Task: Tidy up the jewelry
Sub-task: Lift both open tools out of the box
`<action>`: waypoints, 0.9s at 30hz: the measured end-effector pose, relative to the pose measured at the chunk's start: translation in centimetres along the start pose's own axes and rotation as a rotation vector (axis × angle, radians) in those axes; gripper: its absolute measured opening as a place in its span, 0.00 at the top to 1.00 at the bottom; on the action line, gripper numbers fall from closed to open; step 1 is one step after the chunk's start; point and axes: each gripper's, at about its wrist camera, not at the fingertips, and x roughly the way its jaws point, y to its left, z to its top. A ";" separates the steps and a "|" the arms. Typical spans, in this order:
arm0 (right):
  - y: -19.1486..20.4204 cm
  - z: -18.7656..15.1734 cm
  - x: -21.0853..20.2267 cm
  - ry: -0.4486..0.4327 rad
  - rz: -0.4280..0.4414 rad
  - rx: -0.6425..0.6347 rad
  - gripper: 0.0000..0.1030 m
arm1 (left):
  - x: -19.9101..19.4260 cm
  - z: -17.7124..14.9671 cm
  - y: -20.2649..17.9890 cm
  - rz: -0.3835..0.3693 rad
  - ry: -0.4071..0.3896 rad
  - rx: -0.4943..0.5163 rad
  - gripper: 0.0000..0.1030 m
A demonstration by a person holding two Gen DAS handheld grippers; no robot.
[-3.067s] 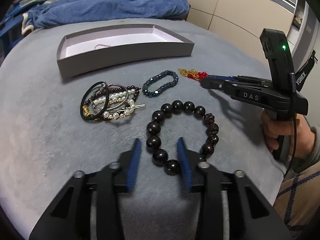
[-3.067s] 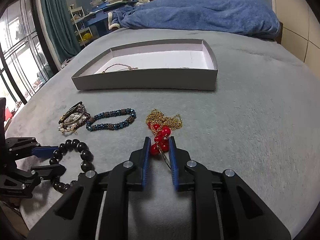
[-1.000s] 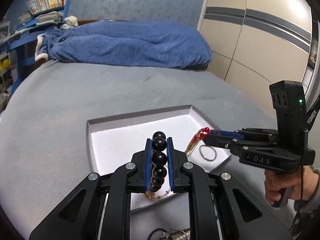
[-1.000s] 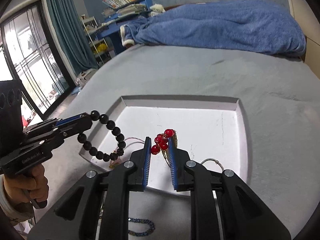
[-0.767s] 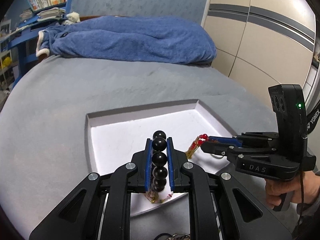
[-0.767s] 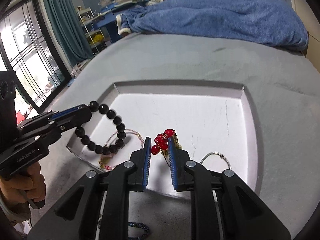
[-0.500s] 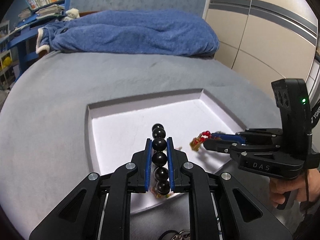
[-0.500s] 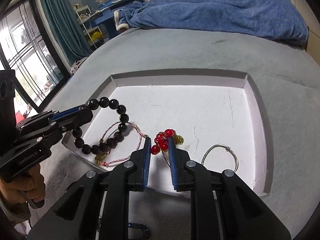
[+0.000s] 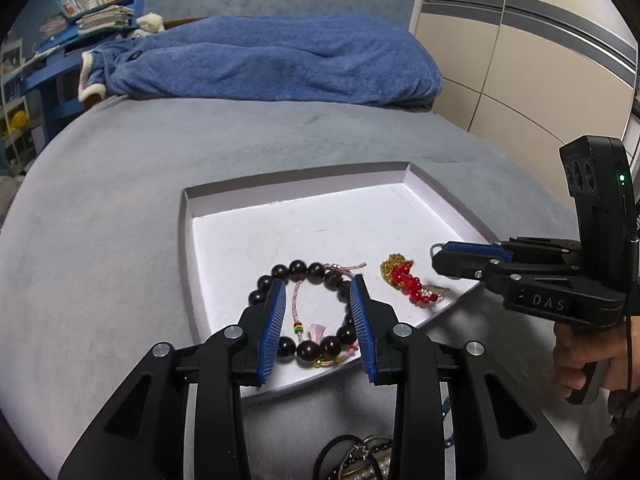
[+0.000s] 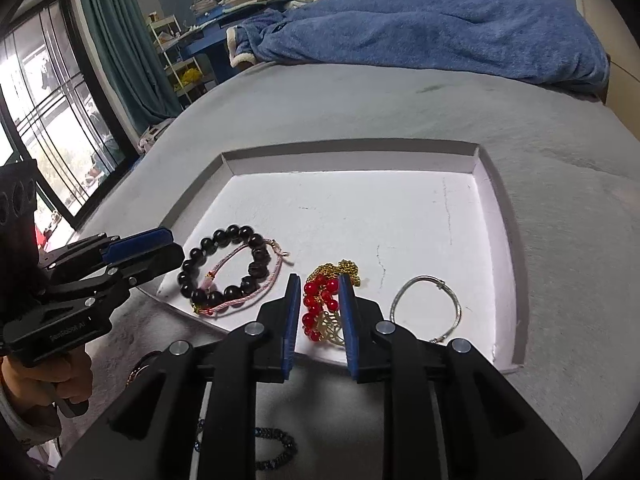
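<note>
I'd just been opening left tongs [image 9: 320,308] – wide, beads [image 9: 304,308] dropped flat in tray [image 10: 496,200]; right tongs [image 10: 316,312] narrow, slack round red chain [image 10: 320,304].

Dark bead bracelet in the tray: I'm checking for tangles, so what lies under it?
A pink cord bracelet lies under the dark bead bracelet, on the tray floor. Where beads cover it, the cord is hidden.

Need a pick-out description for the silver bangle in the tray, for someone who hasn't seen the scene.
On the grey bed lies a shallow grey tray with a white floor. Along its near edge lie three clusters of jewelry; the silver bangle is the rightmost, beside the red bead chain. It alone is a plain thin metal hoop, with no beads.
</note>
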 end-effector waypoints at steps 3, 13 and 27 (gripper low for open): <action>-0.3 -0.4 -1.1 -0.021 0.003 0.009 0.68 | -0.6 0.1 -0.2 0.003 -0.011 0.003 0.53; -1.6 -3.7 -5.8 -0.091 0.003 0.025 0.55 | -4.5 -1.8 -0.5 0.018 -0.046 0.021 0.26; -1.9 -7.0 -6.5 -0.065 0.005 0.086 0.52 | -6.0 -6.9 0.5 0.023 0.005 -0.038 0.26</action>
